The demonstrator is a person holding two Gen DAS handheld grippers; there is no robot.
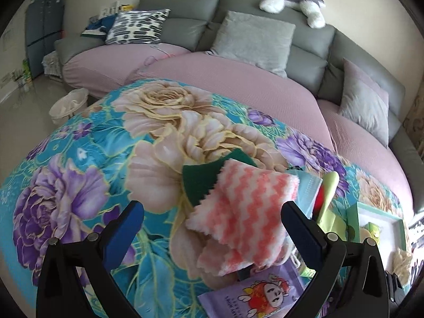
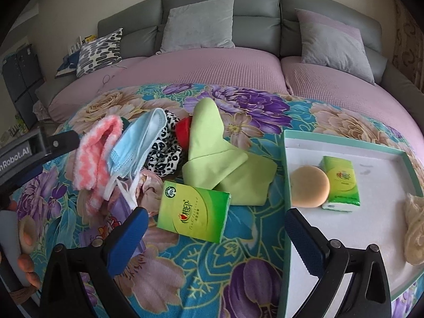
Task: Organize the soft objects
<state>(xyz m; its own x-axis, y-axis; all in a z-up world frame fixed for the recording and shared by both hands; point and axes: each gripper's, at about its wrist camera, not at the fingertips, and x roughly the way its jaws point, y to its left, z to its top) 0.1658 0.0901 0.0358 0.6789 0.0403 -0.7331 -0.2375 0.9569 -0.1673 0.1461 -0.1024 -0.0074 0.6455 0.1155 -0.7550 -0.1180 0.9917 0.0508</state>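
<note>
The left claw [image 1: 212, 228] gapes over the flowered blanket [image 1: 79, 159], gripping nothing. The pink striped cloth [image 1: 243, 206] lies just ahead between its jaws, toward the right finger, long axis slanting across the gap. The right claw [image 2: 214, 228], also released, faces a tissue pack [image 2: 193, 212] (tray [image 2: 287, 159] right of it).

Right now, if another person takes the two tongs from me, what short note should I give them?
Left tongs: open, hovering over the pink-white cloth, nothing gripped.
Right tongs: open, empty, over the loose green tissue pack.
Done: in the white tray lie a round sponge, a second tissue pack and a beige fluffy item.
Left on the floral blanket: pink-white cloth, blue face mask, leopard-print fabric, light green cloth, loose tissue pack, and other pieces partly hidden in the pile.
</note>
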